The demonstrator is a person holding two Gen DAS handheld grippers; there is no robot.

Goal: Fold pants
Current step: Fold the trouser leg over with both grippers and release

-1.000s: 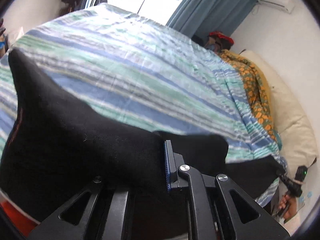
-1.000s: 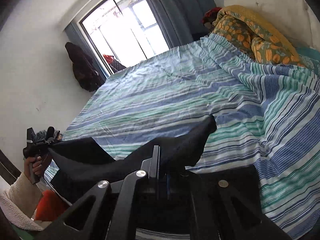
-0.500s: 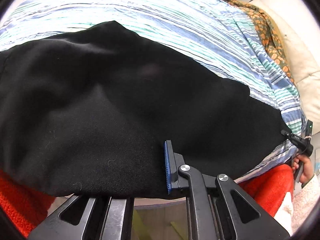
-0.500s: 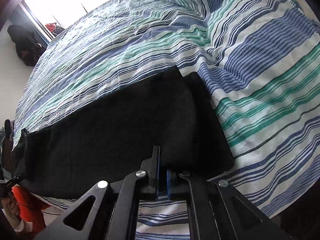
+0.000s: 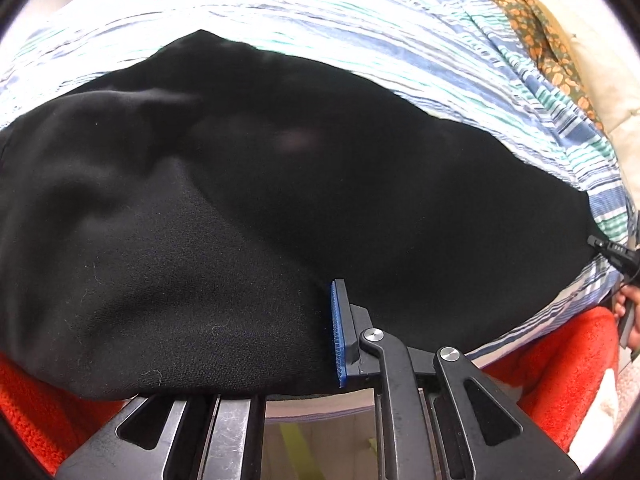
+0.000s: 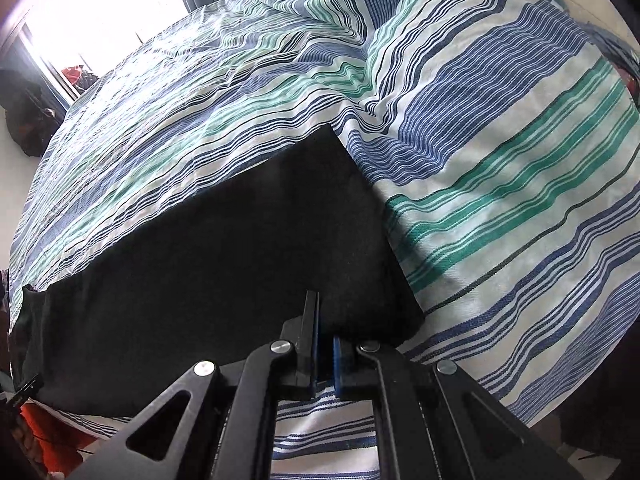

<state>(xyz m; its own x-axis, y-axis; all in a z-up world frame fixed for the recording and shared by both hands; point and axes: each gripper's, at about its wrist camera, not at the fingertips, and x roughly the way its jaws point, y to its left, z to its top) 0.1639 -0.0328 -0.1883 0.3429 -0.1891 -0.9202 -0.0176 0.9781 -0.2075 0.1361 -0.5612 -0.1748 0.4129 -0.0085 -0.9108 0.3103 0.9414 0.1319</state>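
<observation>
**A:** Left wrist view: the black pants lie spread across the striped bedsheet, near edge hanging over the side of the bed. The left gripper has cloth bunched against its blue pad; its other finger is buried under fabric. Its jaws have just been opening a little, cloth between them, but I can't tell if it's pinching.

**B:** And the right one?

**A:** The right gripper sits at the pants' near edge, jaws clamped together on the hem. An orange-patterned blanket sits far off.
</observation>
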